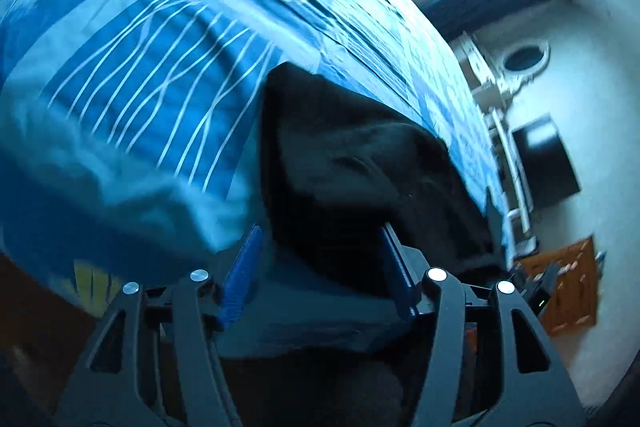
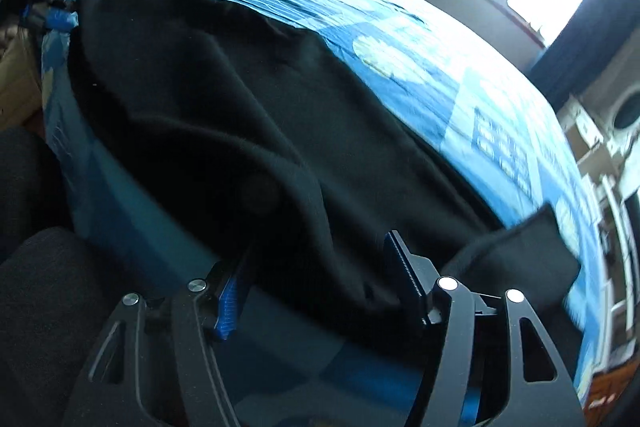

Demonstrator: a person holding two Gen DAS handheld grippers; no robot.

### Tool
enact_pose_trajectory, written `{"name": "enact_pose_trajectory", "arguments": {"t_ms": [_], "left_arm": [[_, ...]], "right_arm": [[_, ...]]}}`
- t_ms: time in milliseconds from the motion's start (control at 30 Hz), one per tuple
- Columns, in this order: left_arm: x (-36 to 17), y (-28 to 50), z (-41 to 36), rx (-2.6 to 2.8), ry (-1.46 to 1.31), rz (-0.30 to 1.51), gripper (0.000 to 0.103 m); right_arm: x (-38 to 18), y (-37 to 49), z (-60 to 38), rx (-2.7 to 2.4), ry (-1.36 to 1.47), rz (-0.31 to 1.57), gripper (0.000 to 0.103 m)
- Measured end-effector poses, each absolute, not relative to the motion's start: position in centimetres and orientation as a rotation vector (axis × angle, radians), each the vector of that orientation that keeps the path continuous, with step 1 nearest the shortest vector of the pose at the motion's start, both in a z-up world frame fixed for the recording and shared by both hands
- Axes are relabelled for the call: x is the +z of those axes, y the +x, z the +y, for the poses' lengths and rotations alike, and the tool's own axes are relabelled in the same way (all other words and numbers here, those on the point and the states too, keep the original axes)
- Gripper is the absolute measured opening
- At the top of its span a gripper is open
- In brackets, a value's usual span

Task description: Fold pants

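Nearest the lens, the left gripper (image 1: 320,251) has its jaws apart, black pants (image 1: 360,163) bunched between them on the blue bedsheet (image 1: 140,39). The right gripper (image 2: 320,259) likewise stands spread over the pants (image 2: 240,107).

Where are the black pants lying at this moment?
In the right wrist view the black pants lie spread on the blue bedsheet, near the bed's edge, between the open right gripper fingers.
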State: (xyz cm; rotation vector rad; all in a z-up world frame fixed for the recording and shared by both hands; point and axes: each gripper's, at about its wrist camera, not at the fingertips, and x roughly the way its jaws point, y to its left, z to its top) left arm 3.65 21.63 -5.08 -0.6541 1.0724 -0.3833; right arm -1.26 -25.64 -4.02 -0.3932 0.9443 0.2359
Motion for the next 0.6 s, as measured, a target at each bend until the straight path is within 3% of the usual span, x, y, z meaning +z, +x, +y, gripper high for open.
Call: {"name": "enact_pose_trajectory", "arguments": {"t_ms": [300,600], "left_arm": [[-3.6,3.0,19.6,-0.369,-0.776,1.021,0.065],[-5.4,4.6,18.1,-0.276,-0.770,1.068,0.065]], "right_arm": [[-1.4,-2.3,-31.6,0.296,0.547,0.954,0.065],[-4.8,-0.8,-28.1,0.405,0.947,1.062,0.065]]}}
